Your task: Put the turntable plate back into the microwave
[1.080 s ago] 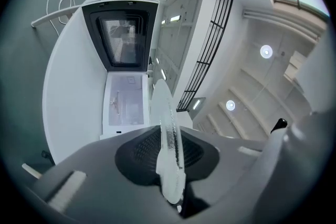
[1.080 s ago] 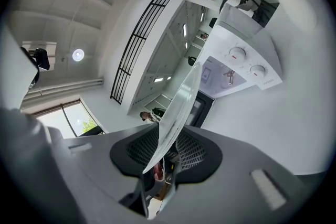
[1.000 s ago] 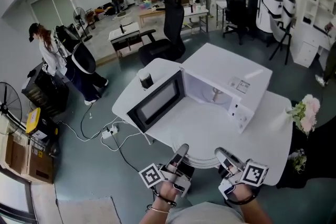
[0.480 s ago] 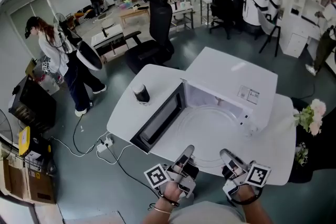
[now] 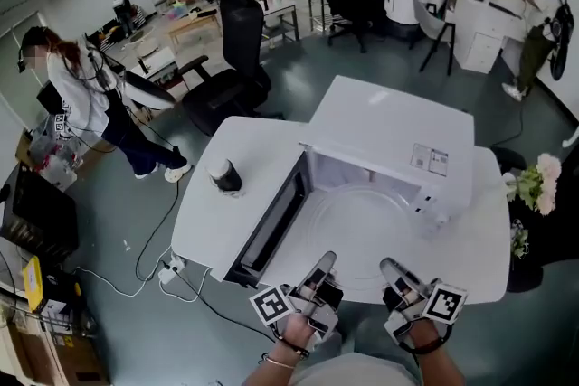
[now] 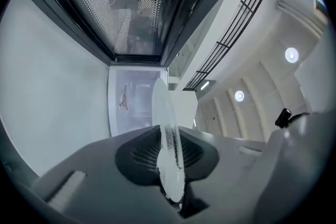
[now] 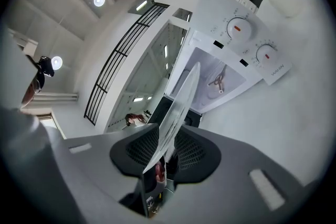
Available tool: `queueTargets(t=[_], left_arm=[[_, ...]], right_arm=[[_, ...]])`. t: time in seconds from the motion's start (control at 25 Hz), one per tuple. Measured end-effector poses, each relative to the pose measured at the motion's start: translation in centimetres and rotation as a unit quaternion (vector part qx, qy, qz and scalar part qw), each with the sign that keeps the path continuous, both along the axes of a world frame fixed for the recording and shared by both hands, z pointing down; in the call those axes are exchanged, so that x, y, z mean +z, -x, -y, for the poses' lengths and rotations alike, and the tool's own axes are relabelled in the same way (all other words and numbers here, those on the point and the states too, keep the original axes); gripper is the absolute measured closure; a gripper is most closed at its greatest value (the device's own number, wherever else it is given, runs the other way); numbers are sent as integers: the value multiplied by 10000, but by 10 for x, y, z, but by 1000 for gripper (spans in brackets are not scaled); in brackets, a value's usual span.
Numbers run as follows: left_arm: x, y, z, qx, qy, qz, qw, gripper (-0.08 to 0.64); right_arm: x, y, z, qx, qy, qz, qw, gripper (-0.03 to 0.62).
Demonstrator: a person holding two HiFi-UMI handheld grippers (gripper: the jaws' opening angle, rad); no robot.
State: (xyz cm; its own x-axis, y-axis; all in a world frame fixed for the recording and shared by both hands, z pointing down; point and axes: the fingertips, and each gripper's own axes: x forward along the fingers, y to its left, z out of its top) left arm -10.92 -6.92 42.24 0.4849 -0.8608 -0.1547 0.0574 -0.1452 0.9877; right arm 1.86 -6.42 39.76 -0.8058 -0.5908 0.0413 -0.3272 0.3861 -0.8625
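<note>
The clear glass turntable plate (image 5: pixel 357 230) lies flat in front of the open white microwave (image 5: pixel 389 127), its far rim at the mouth of the cavity. My left gripper (image 5: pixel 322 270) is shut on the plate's near-left rim and my right gripper (image 5: pixel 393 272) on its near-right rim. In the left gripper view the plate (image 6: pixel 167 139) shows edge-on between the pads, with the cavity (image 6: pixel 134 102) straight ahead. The right gripper view has the plate (image 7: pixel 181 107) edge-on too, with the drive hub (image 7: pixel 218 81) on the cavity floor beyond it.
The microwave door (image 5: pixel 271 226) swings open to the left, beside the plate. A dark cup (image 5: pixel 224 176) stands on the white table (image 5: pixel 204 226) left of the door. The control panel (image 7: pixel 252 50) is right of the cavity. Flowers (image 5: pixel 534 185) sit at the table's right edge.
Both grippers have carried the plate forward from the table's near edge toward the microwave opening. The plate's far rim now reaches the cavity mouth.
</note>
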Motion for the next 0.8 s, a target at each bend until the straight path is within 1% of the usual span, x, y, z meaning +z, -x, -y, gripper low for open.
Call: queueTargets(t=[0.2, 0.36, 0.56, 0.8], left_arm=[[15, -2, 14, 202, 41, 76, 9998, 517], [27, -2, 25, 257, 117, 128, 9995, 515], [47, -3, 35, 307, 220, 156, 9992, 514], [65, -7, 46, 310, 191, 184, 9992, 512]], right_arm=[[16, -3, 10, 173, 241, 179, 9994, 500], [30, -4, 20, 243, 406, 359, 9982, 505], [53, -6, 29, 380, 758, 660, 9942, 517], [74, -12, 39, 521, 1039, 977, 9884, 530]])
